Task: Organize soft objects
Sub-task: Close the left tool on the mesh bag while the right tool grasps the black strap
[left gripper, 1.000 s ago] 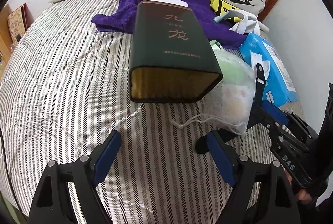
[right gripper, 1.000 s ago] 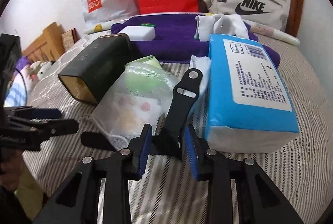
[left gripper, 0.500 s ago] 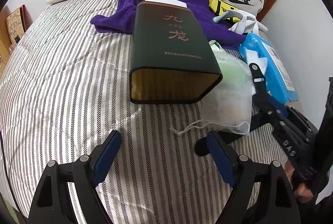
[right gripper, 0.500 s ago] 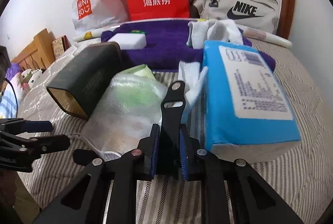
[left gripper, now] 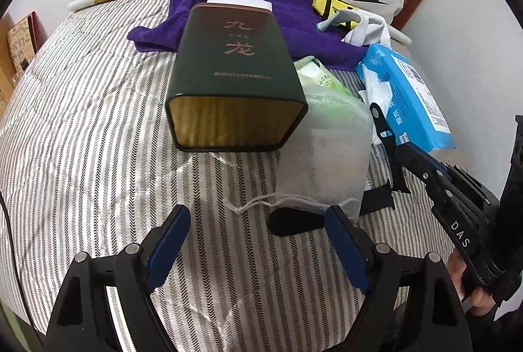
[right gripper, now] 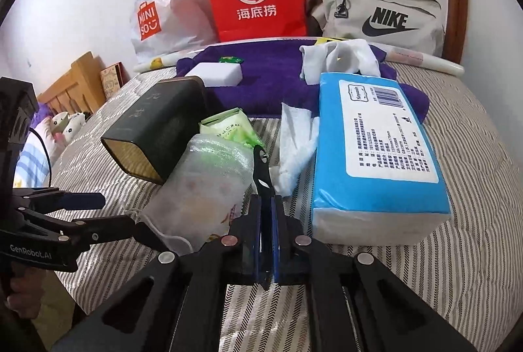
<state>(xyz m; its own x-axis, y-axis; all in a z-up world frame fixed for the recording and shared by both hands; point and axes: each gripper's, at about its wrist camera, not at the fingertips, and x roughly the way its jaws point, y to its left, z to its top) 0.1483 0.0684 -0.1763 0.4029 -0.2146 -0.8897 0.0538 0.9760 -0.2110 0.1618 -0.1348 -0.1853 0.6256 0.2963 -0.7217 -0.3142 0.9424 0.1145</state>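
Since a second ago my right tongs [right gripper: 266,221] have clamped down hard on the black strap [right gripper: 261,170], which was sitting loose between the pads back then and is now pinched edge-on with its free end poking up ahead of the tips. Biggest thing around is the striped bed [left gripper: 81,123] under everything; the blue tissue pack [right gripper: 379,155] sits just right of the right tongs, the dark tin [left gripper: 233,83] lies on its side ahead of my left tongs [left gripper: 258,240], open end facing me, and the mesh pouch [left gripper: 330,149] is squeezed between tin and strap. Left tongs are released, jaws spread wide with nothing in them, hovering over the pouch's drawstring [left gripper: 261,203]. I'd say this is the pick-up step for the strap. Next I'll probably need to lift it clear without dragging the pouch, then find it a spot.
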